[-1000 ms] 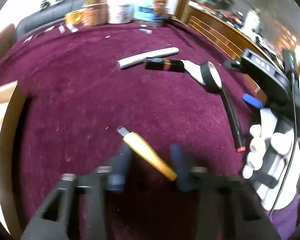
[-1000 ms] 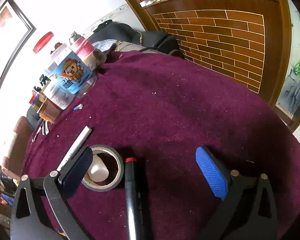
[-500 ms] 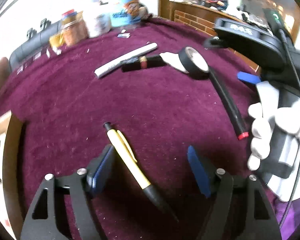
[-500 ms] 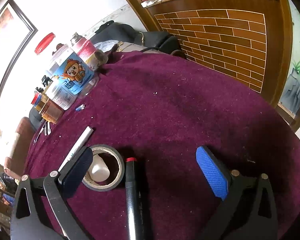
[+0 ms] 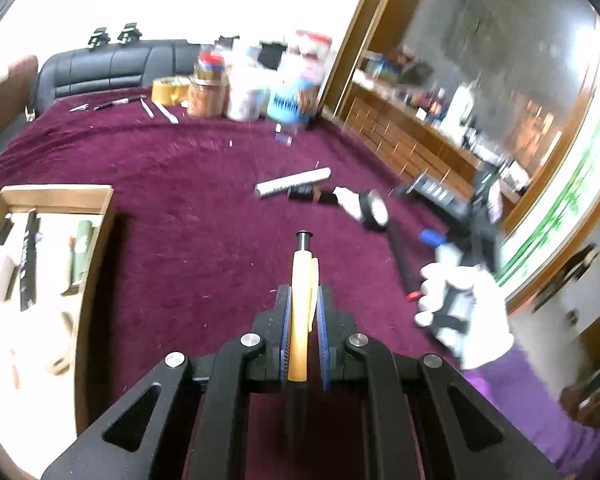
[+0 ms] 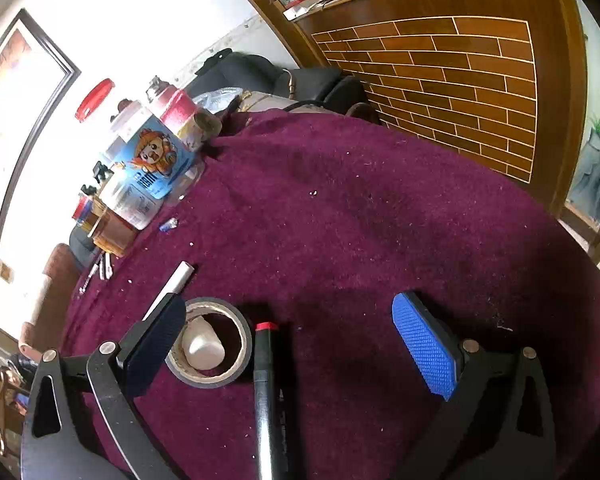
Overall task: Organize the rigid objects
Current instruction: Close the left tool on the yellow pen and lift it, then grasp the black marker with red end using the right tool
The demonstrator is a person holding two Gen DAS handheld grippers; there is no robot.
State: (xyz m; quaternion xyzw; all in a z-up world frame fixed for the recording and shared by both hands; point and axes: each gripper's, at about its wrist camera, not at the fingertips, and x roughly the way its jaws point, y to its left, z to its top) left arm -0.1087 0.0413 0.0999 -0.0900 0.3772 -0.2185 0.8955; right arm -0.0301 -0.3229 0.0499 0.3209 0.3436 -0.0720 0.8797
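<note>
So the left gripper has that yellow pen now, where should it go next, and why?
Probably left, toward the wooden tray. The left gripper is shut on the yellow pen, lifted off the cloth, and the tray already holds similar long items, so it looks like the sorting spot.

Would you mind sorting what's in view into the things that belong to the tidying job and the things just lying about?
Job in hand:
- yellow pen, clamped in the left gripper
- wooden tray, already holding items
- black marker
- tape roll
- white tube
- right gripper, open over the marker

Lying about:
- jars at the far edge
- black sofa
</note>
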